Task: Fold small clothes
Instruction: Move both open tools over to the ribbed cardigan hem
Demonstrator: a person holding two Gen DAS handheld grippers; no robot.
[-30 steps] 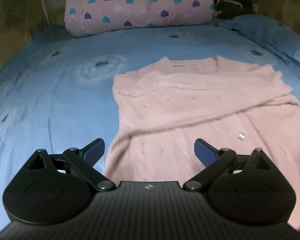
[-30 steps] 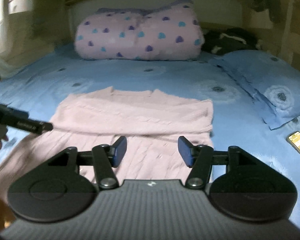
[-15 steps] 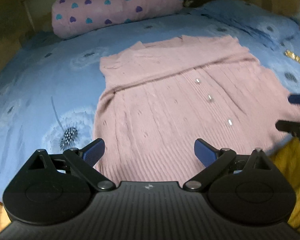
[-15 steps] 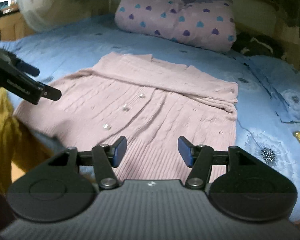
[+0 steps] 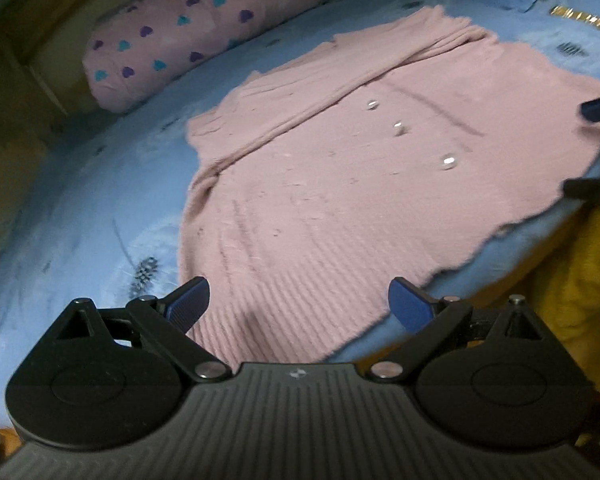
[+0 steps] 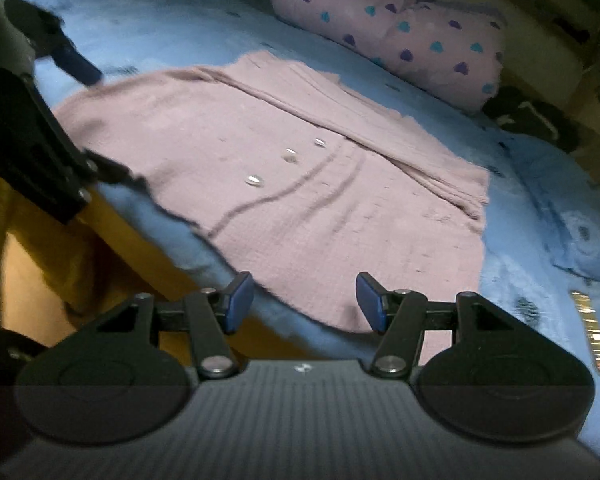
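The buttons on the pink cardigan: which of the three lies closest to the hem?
The button at the lower end of the row on the pink cardigan; the other two buttons sit further up, toward the folded sleeves.

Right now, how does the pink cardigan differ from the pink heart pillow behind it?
The cardigan lies flat and spread out on the blue bedsheet; the pillow is plump and rounded at the head of the bed. The cardigan is plain knit with small shiny buttons; the pillow is printed with purple and teal hearts. Both are a similar pale pink.
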